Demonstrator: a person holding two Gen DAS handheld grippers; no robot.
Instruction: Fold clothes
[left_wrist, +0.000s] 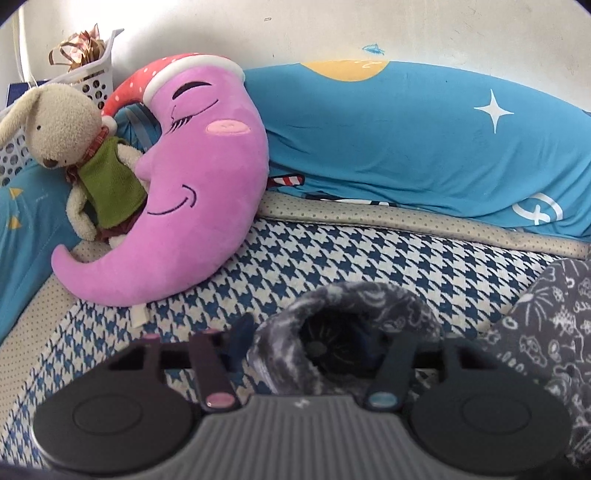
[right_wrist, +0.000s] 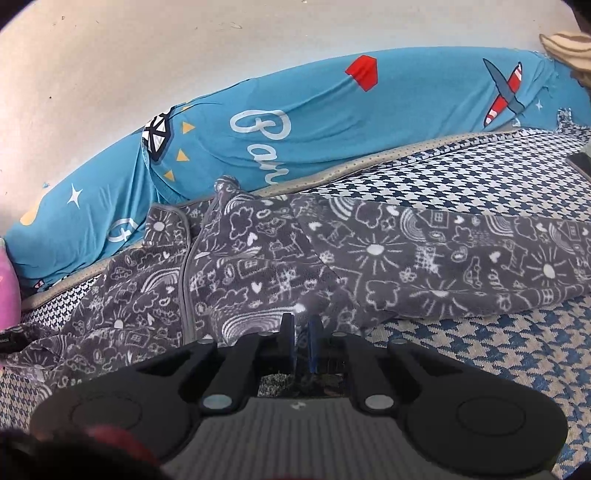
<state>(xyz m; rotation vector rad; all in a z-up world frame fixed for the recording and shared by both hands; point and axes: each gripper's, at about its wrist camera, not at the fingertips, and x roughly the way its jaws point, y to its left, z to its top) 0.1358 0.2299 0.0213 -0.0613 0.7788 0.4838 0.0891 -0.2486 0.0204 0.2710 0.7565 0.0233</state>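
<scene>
Grey printed garment (right_wrist: 280, 258) is lying on the bed (right_wrist: 480, 354), long axis running 9 to 3 o'clock. Right tongs (right_wrist: 301, 343) are pinching its hem; left tongs (left_wrist: 306, 347), apart, are straddling a cuff. Only left view is showing moon pillow (left_wrist: 195, 206).

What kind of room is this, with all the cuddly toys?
Probably a bedroom, maybe a child's. There is a bed with a houndstooth cover, a long blue pillow against the wall, and a moon cushion beside a stuffed bunny.

Garment (left_wrist: 343, 325) — blurred, hiding left gripper (left_wrist: 306, 332)
</scene>
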